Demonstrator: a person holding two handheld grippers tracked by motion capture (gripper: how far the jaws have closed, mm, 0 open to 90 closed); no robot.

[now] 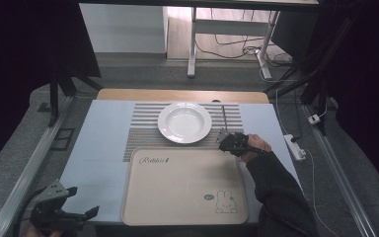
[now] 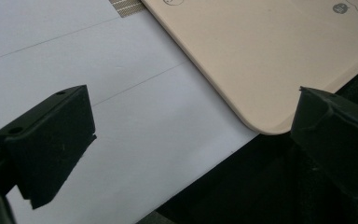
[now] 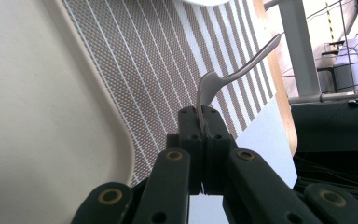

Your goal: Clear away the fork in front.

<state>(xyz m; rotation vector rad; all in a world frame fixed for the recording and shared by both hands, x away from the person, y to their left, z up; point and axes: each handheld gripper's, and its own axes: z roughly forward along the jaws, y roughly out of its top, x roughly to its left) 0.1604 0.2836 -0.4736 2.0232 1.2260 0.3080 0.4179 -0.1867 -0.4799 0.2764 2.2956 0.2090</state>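
Observation:
A white deep plate rests on a brown striped placemat at the table's far middle. Nearer me lies a beige tray with a rabbit drawing. My right gripper is at the tray's far right corner, shut on one end of a metal piece of cutlery. Its handle curves away over the placemat, to the right of the plate. My left gripper hangs open at the table's near left edge. Nothing lies between its jaws, which frame the tray's corner.
A pale blue cover lies over the table, with a wooden edge showing at the back. A white power strip and cables lie on the floor to the right. Desk legs stand beyond the table.

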